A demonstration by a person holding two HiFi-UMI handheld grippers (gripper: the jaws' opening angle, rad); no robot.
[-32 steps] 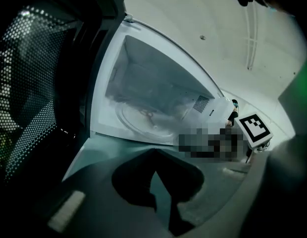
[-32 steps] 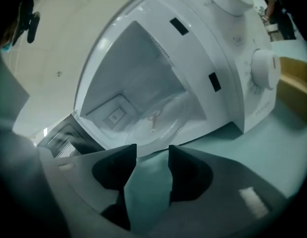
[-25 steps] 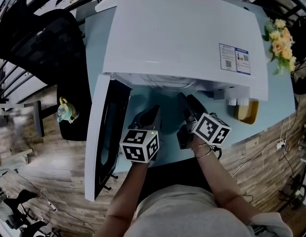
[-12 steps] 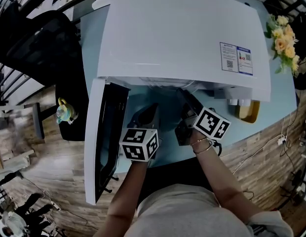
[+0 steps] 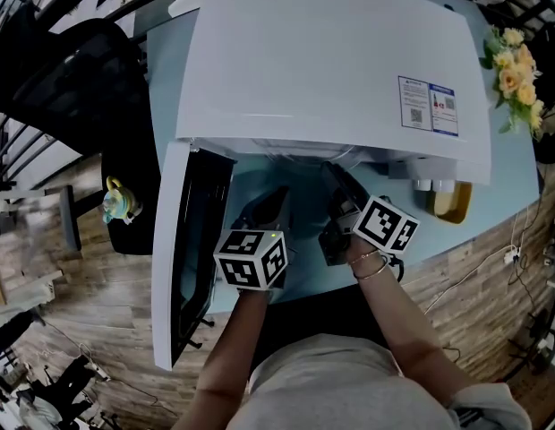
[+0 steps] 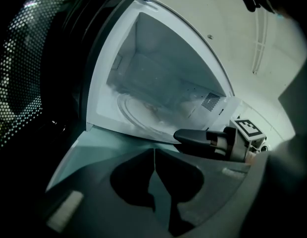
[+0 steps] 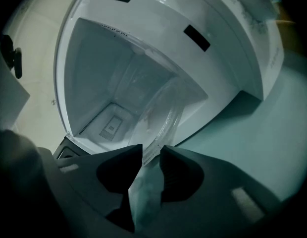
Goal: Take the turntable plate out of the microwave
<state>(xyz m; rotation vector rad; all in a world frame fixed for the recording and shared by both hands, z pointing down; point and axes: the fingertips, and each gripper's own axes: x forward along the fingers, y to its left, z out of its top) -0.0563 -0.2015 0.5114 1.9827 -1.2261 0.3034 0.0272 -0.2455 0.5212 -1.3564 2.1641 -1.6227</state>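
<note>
Currently on the grab step. The right gripper (image 7: pixel 151 150) has its jaws pinched on the near rim of the clear round glass turntable plate (image 7: pixel 161 114). The plate lies on the cavity floor of the white microwave (image 5: pixel 331 61), at 12 o'clock from both grippers. Those jaws have just been closing with the rim between them.

The left gripper (image 6: pixel 154 153) is closed on nothing. It's at 9 o'clock of the right one, over the teal tabletop (image 6: pixel 84 148), tips short of the cavity mouth. The dark-windowed door (image 5: pixel 195 240) hangs open at 9 o'clock of the cavity.

Next, as I read it: lift the rim slightly, then draw the plate level toward 6 o'clock. A one-edge pinch on glass may slip, so the left gripper should probably support it.

Versus a second ago, both grippers and the door sit almost where they were. The right jaws' closure is the real change.
</note>
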